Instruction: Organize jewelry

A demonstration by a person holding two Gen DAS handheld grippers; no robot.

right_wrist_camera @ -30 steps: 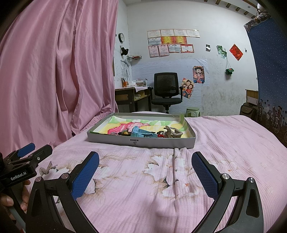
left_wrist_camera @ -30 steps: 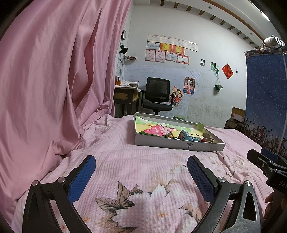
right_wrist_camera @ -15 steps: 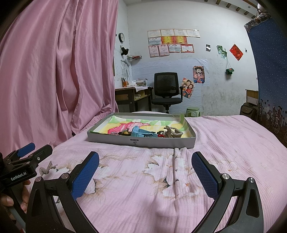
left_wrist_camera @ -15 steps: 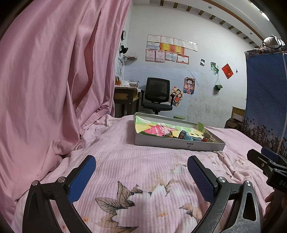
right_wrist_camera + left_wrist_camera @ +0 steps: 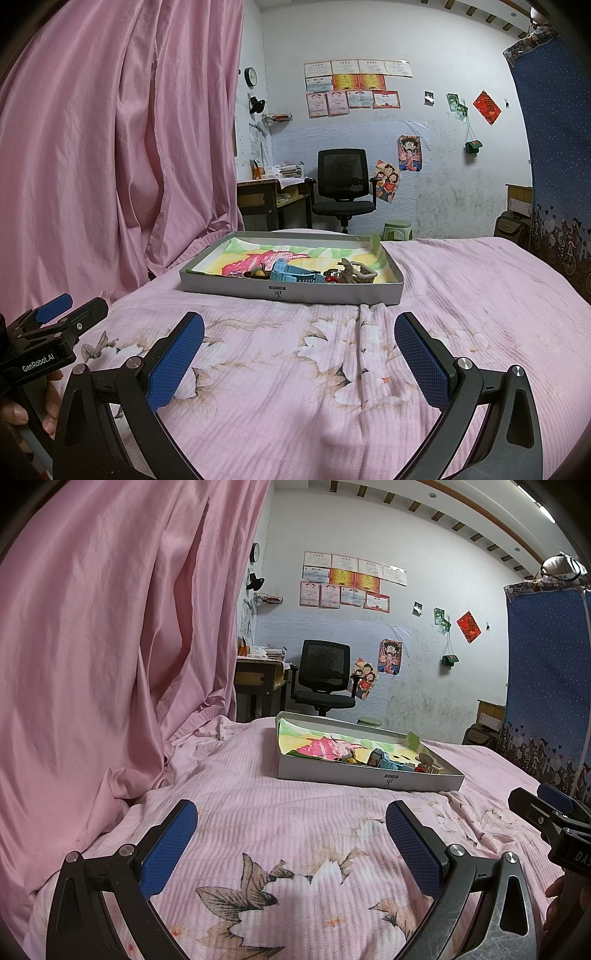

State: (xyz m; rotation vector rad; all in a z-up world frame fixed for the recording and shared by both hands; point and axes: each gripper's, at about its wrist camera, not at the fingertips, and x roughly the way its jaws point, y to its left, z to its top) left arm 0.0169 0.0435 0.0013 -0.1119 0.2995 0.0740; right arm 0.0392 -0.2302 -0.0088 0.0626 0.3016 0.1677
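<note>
A shallow grey box lid (image 5: 369,780) (image 5: 291,292) lined with a colourful drawing lies on the pink floral bed. Inside it sit a light blue plastic basket (image 5: 291,275) (image 5: 386,761), a beige hair claw (image 5: 354,273) (image 5: 428,762) and small trinkets, too small to tell apart. My left gripper (image 5: 291,843) hovers open over the bedspread, well short of the box. My right gripper (image 5: 299,360) is open too, nothing between its blue pads, facing the box's front wall. Each gripper shows at the edge of the other's view, held by a hand.
A pink curtain (image 5: 110,646) hangs along the left side of the bed. Beyond the bed stand a black office chair (image 5: 343,184), a wooden desk (image 5: 273,199) and a green stool (image 5: 397,227). A blue patterned cloth (image 5: 546,672) hangs at the right.
</note>
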